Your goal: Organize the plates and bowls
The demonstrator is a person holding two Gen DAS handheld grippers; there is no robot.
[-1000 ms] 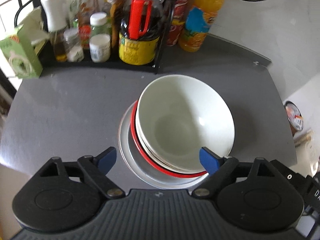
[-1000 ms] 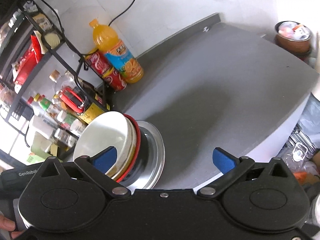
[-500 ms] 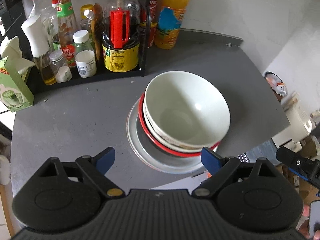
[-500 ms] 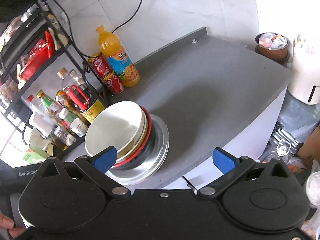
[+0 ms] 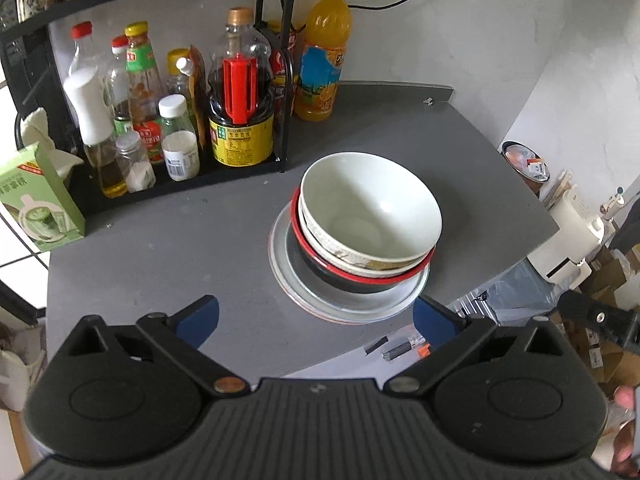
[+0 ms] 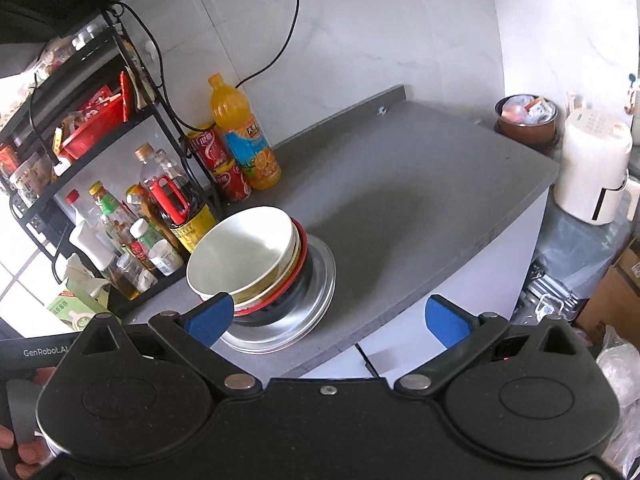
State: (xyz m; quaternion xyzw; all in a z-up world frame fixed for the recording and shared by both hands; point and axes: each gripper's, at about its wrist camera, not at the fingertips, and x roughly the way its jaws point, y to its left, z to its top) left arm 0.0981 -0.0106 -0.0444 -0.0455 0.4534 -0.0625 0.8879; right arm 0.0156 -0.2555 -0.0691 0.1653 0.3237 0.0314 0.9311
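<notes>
Grey countertop [image 5: 168, 240] fills my view, backed by a white marbled wall with a black cable hanging down it. At the counter's left edge I see a green carton [image 5: 38, 200], and beside it a black wire rack [image 5: 280, 80] along the back edge, crowded with sauce bottles and a big dark jug with a red handle [image 5: 240, 120]. Just right of the rack stand red cans [image 6: 218, 164] and an orange juice bottle [image 5: 322, 60].

Near the front edge, about midway along it, sits my stack: a metal plate [image 5: 348, 304] at the bottom, a black bowl with a red rim [image 5: 340, 276] on it, then a patterned bowl [image 5: 360, 260], and a white bowl [image 5: 372, 208] nested on top.

My left gripper [image 5: 316, 318] hangs above the front edge just short of the stack, jaws spread wide and holding nothing. My right gripper [image 6: 328, 320] hovers off the front edge, jaws likewise released; its left pad overlaps the bowls in view, though I cannot tell that it touches them.

Beyond the counter's right edge are a white appliance [image 6: 592, 176] and a brown pot of scraps [image 6: 526, 120].
</notes>
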